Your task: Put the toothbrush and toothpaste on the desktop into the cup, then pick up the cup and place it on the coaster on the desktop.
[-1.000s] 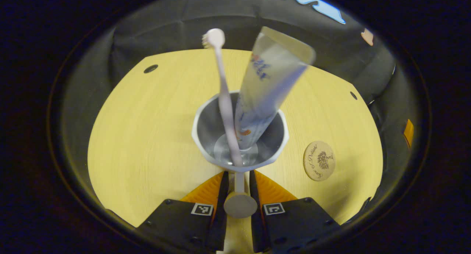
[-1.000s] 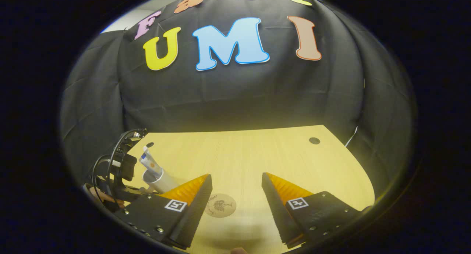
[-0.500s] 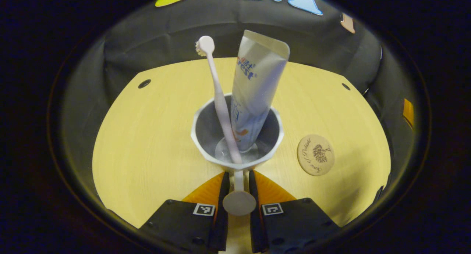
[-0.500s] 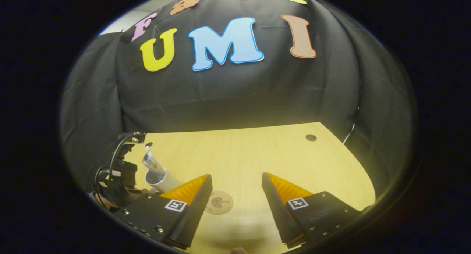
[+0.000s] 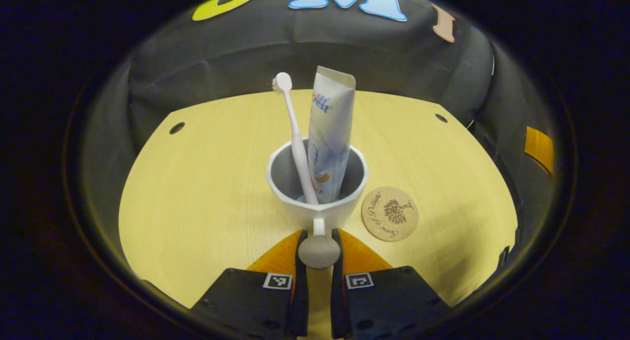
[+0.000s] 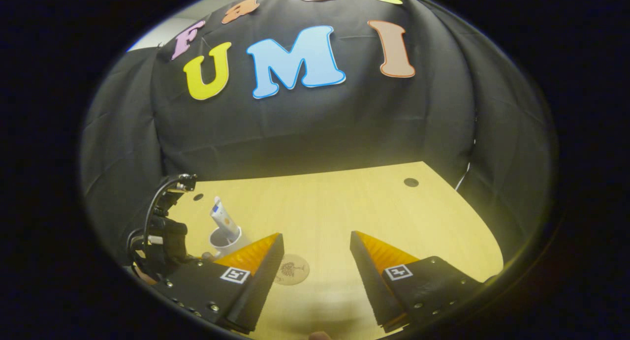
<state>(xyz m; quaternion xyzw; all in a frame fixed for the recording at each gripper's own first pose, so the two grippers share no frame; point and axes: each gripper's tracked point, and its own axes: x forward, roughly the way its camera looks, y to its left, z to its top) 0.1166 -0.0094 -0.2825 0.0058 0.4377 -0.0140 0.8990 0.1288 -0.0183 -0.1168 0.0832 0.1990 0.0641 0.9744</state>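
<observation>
1. Two items, the toothbrush (image 5: 295, 138) and the toothpaste (image 5: 329, 133), are seen standing inside the cup (image 5: 317, 182), both leaning against its far wall with their upper ends well above the rim.
2. The cup is held by the left gripper (image 5: 318, 249): its fingers are closed narrowly on the flat handle tab (image 5: 319, 251) that juts from the cup's near side.
3. The coaster (image 5: 390, 213) is seen on the desktop (image 5: 197, 192) just beside the cup, on the cup's right in the left gripper view; whether the cup's base is touching the desktop or is raised cannot be told.
4. The loading step is judged done, and only the placing of the cup on the coaster is judged to be left.
5. The right gripper (image 6: 315, 254) is held with its fingers wide apart and nothing between them, on the side of the coaster away from the cup.
6. The cup is judged stiff, light and smooth-walled; the tab is a thin hold off to one side, so tipping about it is to be expected.
7. The tall tube is judged soft and top-heavy, so sudden tilts are best avoided lest the contents swing or topple out.
8. The coaster is judged thin and light, likely to slide if nudged by the cup's base.
</observation>
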